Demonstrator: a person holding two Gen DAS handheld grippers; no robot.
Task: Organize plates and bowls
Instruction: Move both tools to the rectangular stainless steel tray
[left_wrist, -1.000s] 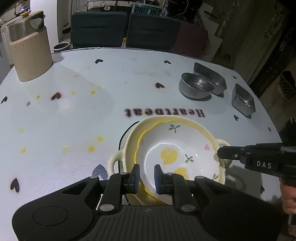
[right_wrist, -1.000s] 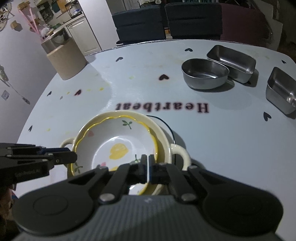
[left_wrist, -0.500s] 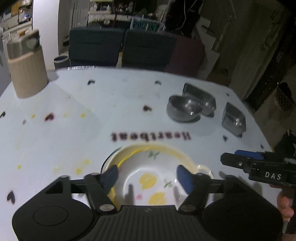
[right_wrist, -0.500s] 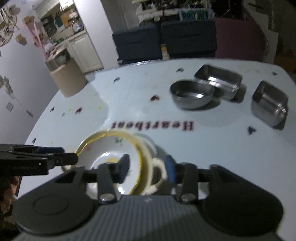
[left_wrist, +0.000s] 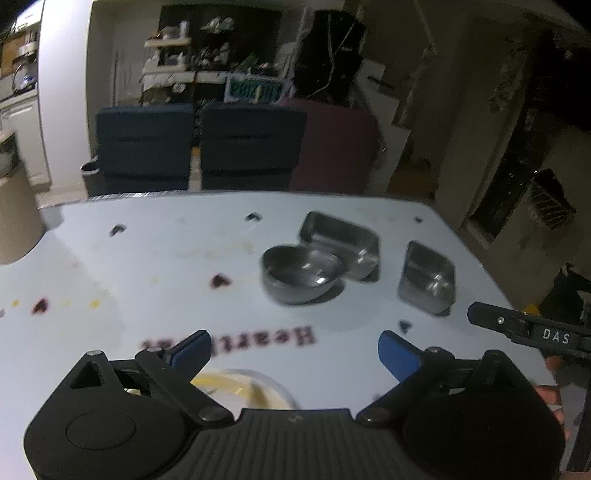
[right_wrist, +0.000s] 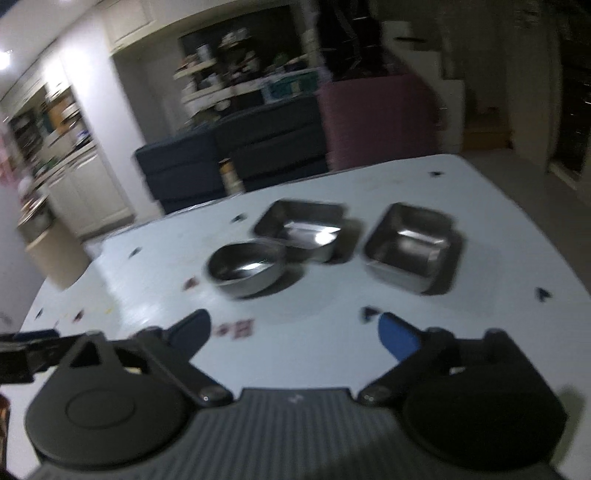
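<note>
My left gripper (left_wrist: 293, 350) is open and empty, raised above the white table (left_wrist: 147, 266). Just below it a sliver of the stacked cream and yellow-rimmed ceramic bowls (left_wrist: 243, 387) shows. My right gripper (right_wrist: 293, 332) is open and empty too; it also shows in the left wrist view (left_wrist: 524, 326) at the right. Ahead stand a round steel bowl (left_wrist: 301, 273) (right_wrist: 245, 266), a rectangular steel tray (left_wrist: 341, 240) (right_wrist: 301, 227) behind it and a second steel tray (left_wrist: 426, 280) (right_wrist: 410, 243) to the right.
A beige canister (left_wrist: 14, 218) (right_wrist: 59, 254) stands at the table's far left. Dark blue chairs (left_wrist: 192, 144) and a maroon chair (left_wrist: 336, 144) line the far edge. The left gripper shows in the right wrist view (right_wrist: 26, 350) at the left.
Both grippers opened, let go of the ceramic bowls, and pulled up and back. The views now tilt toward the steel dishes; the ceramic bowls stay stacked on the table.
</note>
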